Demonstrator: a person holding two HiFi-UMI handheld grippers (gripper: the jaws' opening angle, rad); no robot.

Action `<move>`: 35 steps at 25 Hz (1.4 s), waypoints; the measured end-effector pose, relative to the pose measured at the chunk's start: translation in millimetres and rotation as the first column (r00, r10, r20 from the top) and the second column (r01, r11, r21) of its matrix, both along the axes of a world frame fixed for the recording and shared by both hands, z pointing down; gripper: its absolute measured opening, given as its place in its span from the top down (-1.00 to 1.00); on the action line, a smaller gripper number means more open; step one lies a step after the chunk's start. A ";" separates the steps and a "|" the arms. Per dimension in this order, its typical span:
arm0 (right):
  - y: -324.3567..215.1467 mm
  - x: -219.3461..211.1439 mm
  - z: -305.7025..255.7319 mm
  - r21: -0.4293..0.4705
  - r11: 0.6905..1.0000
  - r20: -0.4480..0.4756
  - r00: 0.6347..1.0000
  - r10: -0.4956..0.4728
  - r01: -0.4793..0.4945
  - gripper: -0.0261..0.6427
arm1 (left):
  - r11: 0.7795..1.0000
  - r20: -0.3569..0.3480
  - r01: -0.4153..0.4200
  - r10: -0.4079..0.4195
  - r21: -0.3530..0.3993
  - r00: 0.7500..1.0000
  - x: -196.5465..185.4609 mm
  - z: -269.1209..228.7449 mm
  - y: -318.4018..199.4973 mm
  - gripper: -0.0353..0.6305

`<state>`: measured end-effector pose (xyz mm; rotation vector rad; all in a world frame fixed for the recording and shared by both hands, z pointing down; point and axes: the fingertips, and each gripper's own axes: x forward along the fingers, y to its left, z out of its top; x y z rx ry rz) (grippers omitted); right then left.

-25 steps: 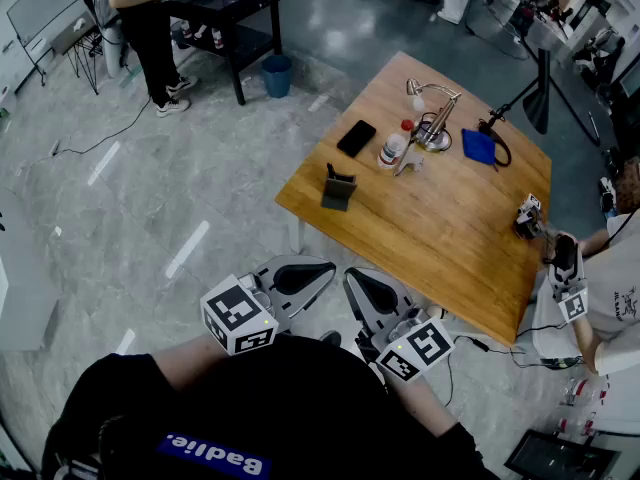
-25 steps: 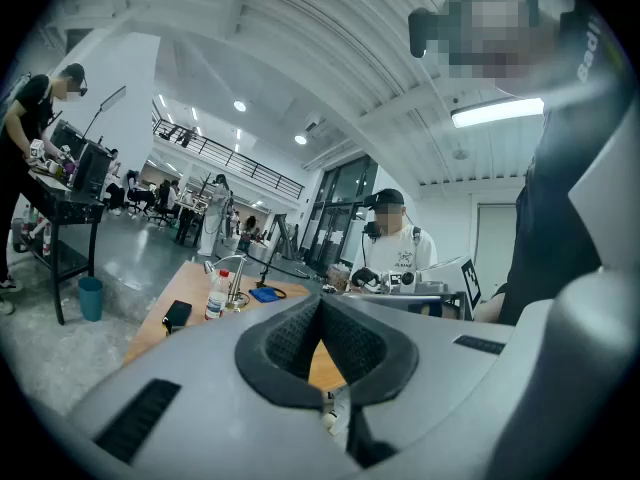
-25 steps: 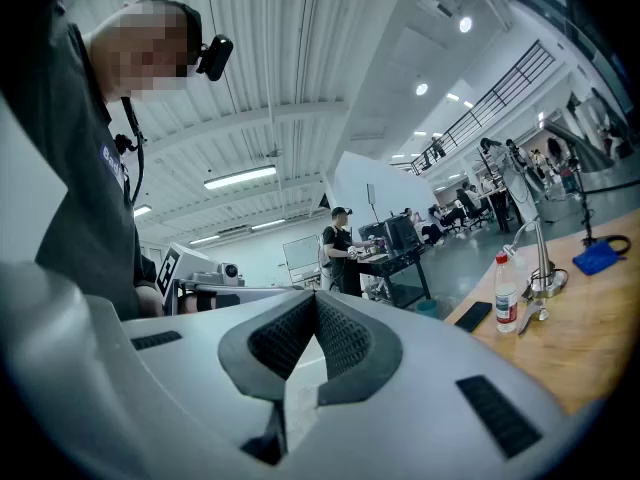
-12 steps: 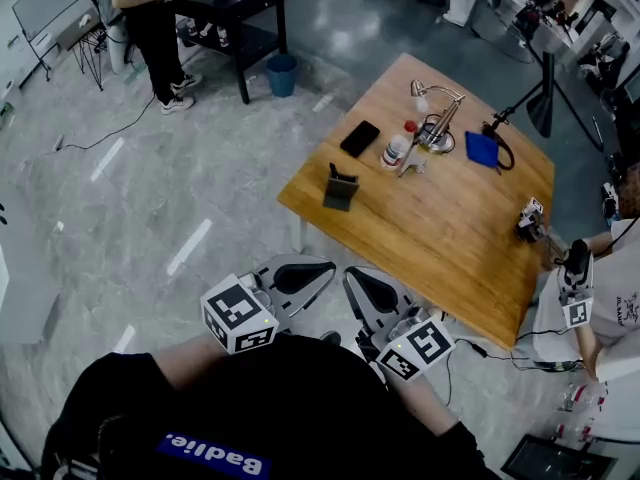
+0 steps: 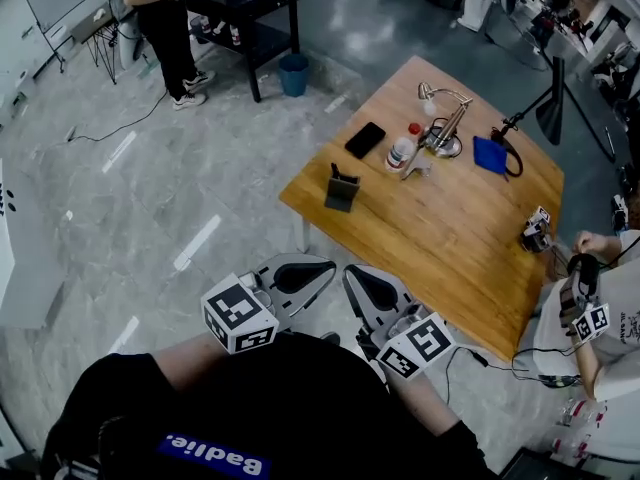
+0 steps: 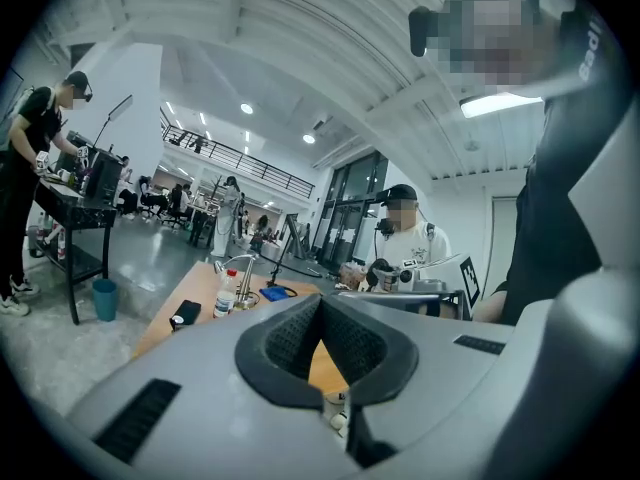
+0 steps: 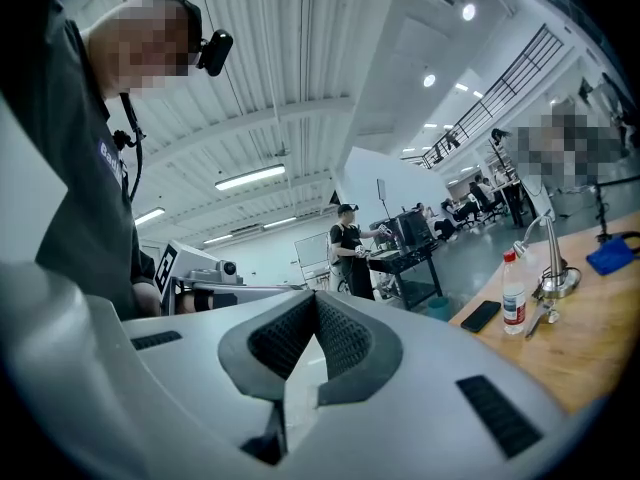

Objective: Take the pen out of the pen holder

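A dark grey pen holder [image 5: 341, 191] stands near the left corner of the wooden table [image 5: 450, 238], with a dark pen [image 5: 332, 172] sticking up from it. Both grippers are held close to my body, well short of the table and off its near edge. My left gripper [image 5: 325, 265] points toward the table with its pads together and nothing between them. My right gripper [image 5: 350, 274] sits beside it, also shut and empty. The left gripper view shows the left gripper [image 6: 321, 300] with its pads meeting at the tips. The right gripper [image 7: 316, 296] looks the same in its own view.
On the table lie a black phone [image 5: 364, 140], a bottle [image 5: 401, 151], a desk lamp [image 5: 441, 118], a blue cloth [image 5: 491, 155] and a small device [image 5: 536, 231]. A second person [image 5: 600, 308] holding grippers stands at its right edge. A third person [image 5: 165, 18] stands by a black table, near a blue bin [image 5: 294, 73].
My grippers stay where they were. The person at the right has drawn their gripper back from the table toward their body. The table sits slightly further right in the view.
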<state>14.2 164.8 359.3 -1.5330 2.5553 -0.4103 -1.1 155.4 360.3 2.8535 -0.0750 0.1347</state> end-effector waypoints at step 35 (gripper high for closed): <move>-170.4 22.8 12.6 -0.077 0.987 -0.073 0.988 0.133 -0.139 0.90 | 0.991 -0.027 -0.129 0.129 -0.014 0.991 21.7 10.3 -162.9 0.90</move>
